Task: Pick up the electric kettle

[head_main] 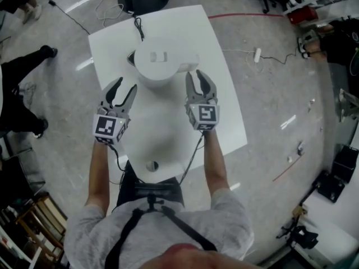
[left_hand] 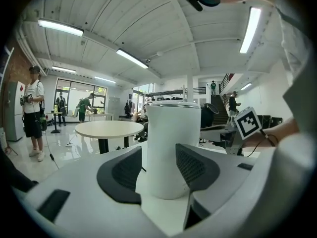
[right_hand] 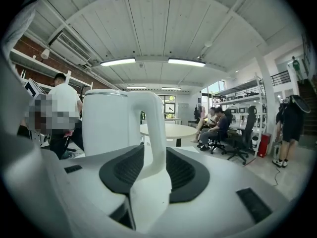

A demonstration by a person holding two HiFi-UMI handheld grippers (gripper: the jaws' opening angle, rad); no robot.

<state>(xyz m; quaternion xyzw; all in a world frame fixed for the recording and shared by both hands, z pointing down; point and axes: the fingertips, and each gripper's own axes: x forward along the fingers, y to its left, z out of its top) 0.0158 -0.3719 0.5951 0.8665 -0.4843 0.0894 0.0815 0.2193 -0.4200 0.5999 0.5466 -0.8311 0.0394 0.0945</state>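
A white electric kettle (head_main: 159, 66) stands upright on the white table (head_main: 227, 119), its handle (head_main: 189, 66) turned to the right. My left gripper (head_main: 123, 89) is just short of the kettle's left side, open. In the left gripper view the kettle's body (left_hand: 168, 148) stands right ahead, between and beyond the open jaws of the left gripper (left_hand: 158, 175). My right gripper (head_main: 201, 83) is at the handle. In the right gripper view the handle (right_hand: 154, 143) runs down between the two pads (right_hand: 185, 175) of the right gripper (right_hand: 151, 175), with a gap on each side.
A small round piece (head_main: 152, 165) lies near the table's front edge. A black cable (head_main: 138, 27) trails off the far edge. A round table (left_hand: 109, 129) stands beyond, with people standing (left_hand: 33, 113) and seated (right_hand: 220, 128) around the room.
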